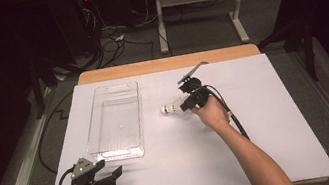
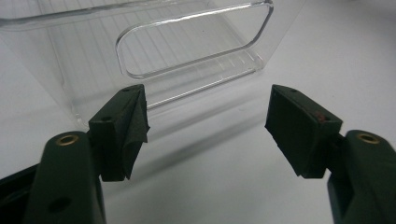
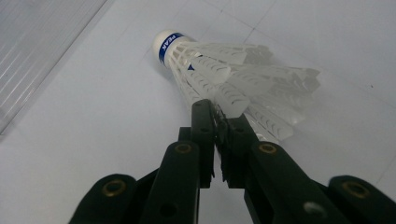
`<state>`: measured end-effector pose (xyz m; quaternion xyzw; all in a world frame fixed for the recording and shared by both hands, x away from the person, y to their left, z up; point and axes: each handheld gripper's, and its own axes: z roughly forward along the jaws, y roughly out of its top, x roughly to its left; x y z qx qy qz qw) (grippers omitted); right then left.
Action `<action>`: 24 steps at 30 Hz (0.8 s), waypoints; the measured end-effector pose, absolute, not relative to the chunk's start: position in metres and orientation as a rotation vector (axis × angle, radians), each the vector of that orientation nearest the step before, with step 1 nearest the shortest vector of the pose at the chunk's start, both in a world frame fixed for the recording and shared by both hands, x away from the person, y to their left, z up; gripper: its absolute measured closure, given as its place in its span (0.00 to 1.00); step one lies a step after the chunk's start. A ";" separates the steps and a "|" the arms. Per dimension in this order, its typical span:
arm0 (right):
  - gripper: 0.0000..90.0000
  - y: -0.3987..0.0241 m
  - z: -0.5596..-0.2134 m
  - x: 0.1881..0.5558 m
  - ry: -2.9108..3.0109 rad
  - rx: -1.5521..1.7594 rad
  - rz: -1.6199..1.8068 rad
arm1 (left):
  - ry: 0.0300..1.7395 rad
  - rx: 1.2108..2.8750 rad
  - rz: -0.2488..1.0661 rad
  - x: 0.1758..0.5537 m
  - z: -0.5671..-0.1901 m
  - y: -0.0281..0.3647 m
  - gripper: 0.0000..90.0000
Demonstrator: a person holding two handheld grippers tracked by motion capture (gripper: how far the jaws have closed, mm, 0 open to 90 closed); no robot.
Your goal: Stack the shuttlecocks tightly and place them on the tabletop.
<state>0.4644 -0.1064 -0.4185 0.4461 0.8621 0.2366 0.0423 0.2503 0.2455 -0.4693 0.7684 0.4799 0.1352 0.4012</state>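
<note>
Shuttlecock (image 1: 173,107), centre frame on the counter (image 1: 274,155), pinched by a thin feather edge in the nearly closed right gripper (image 3: 219,122); may slip or crumple; left gripper (image 2: 208,126) wide open, empty, near clear tray (image 1: 121,153).

Right hand-held gripper (image 1: 185,103) pinching shuttlecock (image 1: 171,107)

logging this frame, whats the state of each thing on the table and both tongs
shuttlecock: on its side, skirt edge pinched, cork toward the bin
clear bin: upright, empty, untouched
right tongs: shut on the shuttlecock's skirt
left tongs: open, nothing between them, facing the bin's handle end
white sheet: flat on the table
</note>
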 end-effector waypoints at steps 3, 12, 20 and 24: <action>0.94 -0.107 -0.418 0.464 2.635 1.364 0.722 | 1.213 1.941 0.342 0.250 -0.469 0.246 0.34; 0.91 -0.113 -0.415 0.463 2.628 1.387 0.710 | 1.213 1.944 0.341 0.250 -0.469 0.246 0.34; 0.91 -0.118 -0.411 0.462 2.623 1.386 0.735 | 1.212 1.946 0.341 0.251 -0.469 0.245 0.34; 0.94 -0.121 -0.411 0.462 2.626 1.395 0.733 | 1.211 1.947 0.338 0.251 -0.469 0.245 0.34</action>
